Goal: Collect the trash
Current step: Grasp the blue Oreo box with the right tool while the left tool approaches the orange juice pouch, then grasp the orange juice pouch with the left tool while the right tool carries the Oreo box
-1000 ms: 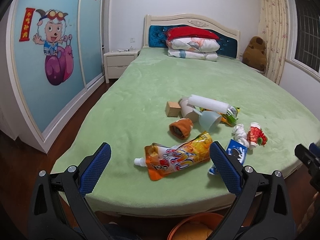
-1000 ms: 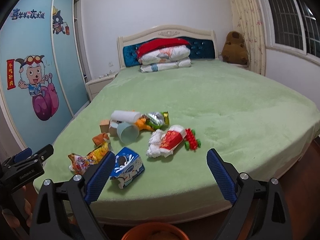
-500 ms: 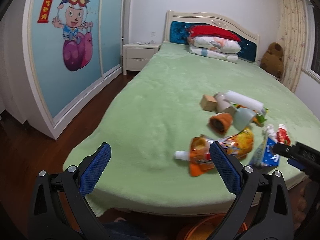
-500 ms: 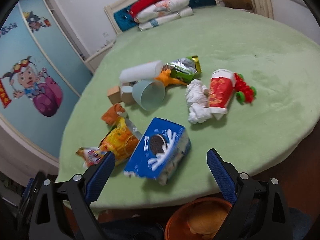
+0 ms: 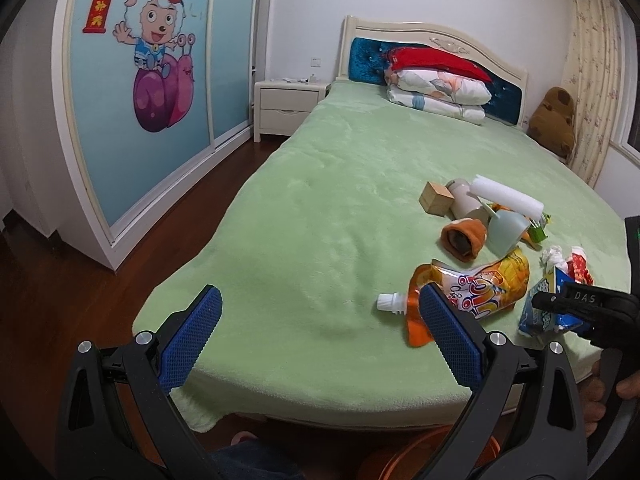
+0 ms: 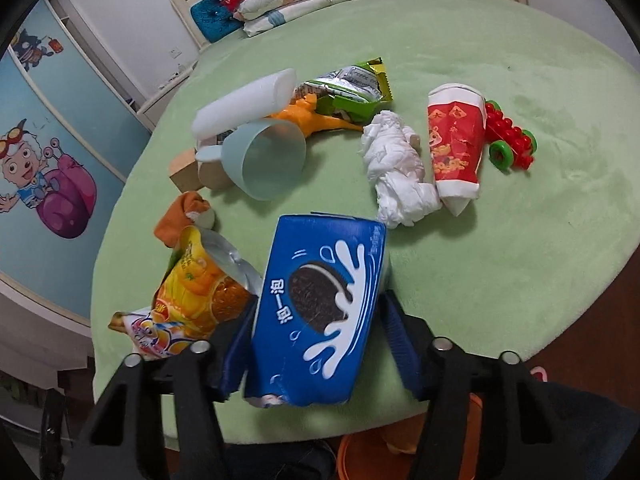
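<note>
1. One big green bed [image 5: 320, 208] carries all the litter, bunched near the foot edge where I can reach it from the floor side.
2. Below that edge an orange bin [image 6: 360, 456] shows at the bottom of the right wrist view; I judge it the drop point, which would explain working from this side.
3. My right gripper [image 6: 316, 332] has just been closing, and the blue cookie box [image 6: 320, 304] sits between its fingers. Both blue pads press its long sides, so I read it as clamped. The box is crumpled, printed with a dark cookie in a white splash, and its torn near end overhangs the bed edge.
4. Just left of the box lies an orange drink pouch [image 5: 476, 288] with a white spout, flat and creased.
5. Farther up the bed are a red paper cup [image 6: 456, 140], a wad of white tissue [image 6: 396, 168] touching it, and a pale blue cup [image 6: 264, 160] on its side.
6. My left gripper [image 5: 320, 340] hangs over bare blanket beside the pouch, fingers wide apart, holding nothing, I judge ready for the pouch.
</note>
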A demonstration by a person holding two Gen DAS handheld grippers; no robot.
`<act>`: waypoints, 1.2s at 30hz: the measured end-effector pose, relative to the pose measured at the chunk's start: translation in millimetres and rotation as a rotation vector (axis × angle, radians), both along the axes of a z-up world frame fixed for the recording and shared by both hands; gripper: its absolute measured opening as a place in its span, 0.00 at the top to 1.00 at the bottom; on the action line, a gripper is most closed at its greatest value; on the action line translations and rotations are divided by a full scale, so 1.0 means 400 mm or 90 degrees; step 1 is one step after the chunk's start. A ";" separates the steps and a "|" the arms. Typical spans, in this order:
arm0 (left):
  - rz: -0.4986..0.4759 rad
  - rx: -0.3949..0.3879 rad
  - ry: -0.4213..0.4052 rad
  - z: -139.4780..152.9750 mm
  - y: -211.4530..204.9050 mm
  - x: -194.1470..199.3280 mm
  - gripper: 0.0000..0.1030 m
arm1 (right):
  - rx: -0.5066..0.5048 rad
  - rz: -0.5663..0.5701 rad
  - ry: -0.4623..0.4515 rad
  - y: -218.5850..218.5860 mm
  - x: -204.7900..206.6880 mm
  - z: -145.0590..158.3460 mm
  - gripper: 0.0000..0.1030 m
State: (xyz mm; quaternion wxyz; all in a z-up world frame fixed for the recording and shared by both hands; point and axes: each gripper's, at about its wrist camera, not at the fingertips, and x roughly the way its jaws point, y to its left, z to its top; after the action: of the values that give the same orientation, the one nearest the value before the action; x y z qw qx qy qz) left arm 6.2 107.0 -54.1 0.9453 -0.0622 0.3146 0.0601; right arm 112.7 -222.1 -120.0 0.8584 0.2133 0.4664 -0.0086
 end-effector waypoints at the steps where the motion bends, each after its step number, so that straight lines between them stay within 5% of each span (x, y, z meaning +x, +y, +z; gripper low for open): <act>1: -0.005 0.000 0.002 -0.001 -0.005 0.001 0.06 | 0.008 0.001 0.000 -0.007 -0.002 0.000 0.52; 10: -0.108 0.042 -0.017 -0.013 -0.070 0.017 0.06 | 0.009 0.027 -0.050 -0.057 -0.062 0.063 0.56; 16: -0.340 0.217 -0.011 0.000 -0.200 0.057 0.06 | 0.022 0.037 -0.078 -0.092 -0.114 0.092 0.55; 19: -0.405 0.302 -0.006 -0.002 -0.261 0.073 0.06 | 0.036 0.034 -0.086 -0.111 -0.133 0.098 0.55; 22: -0.453 0.317 0.025 -0.007 -0.303 0.095 0.06 | 0.046 0.029 -0.093 -0.132 -0.155 0.102 0.54; 29: -0.493 0.376 0.105 -0.083 -0.390 0.186 0.06 | 0.016 0.016 -0.136 -0.190 -0.231 0.146 0.54; 36: -0.494 0.372 0.162 -0.152 -0.421 0.244 0.09 | -0.015 0.015 -0.173 -0.227 -0.299 0.186 0.54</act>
State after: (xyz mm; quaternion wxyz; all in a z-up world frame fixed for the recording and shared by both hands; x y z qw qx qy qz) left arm 104.0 -61.5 -115.0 0.8299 0.3345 0.3975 -0.2032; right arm -6.9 -313.0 -45.7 0.9163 0.1970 0.3478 0.0248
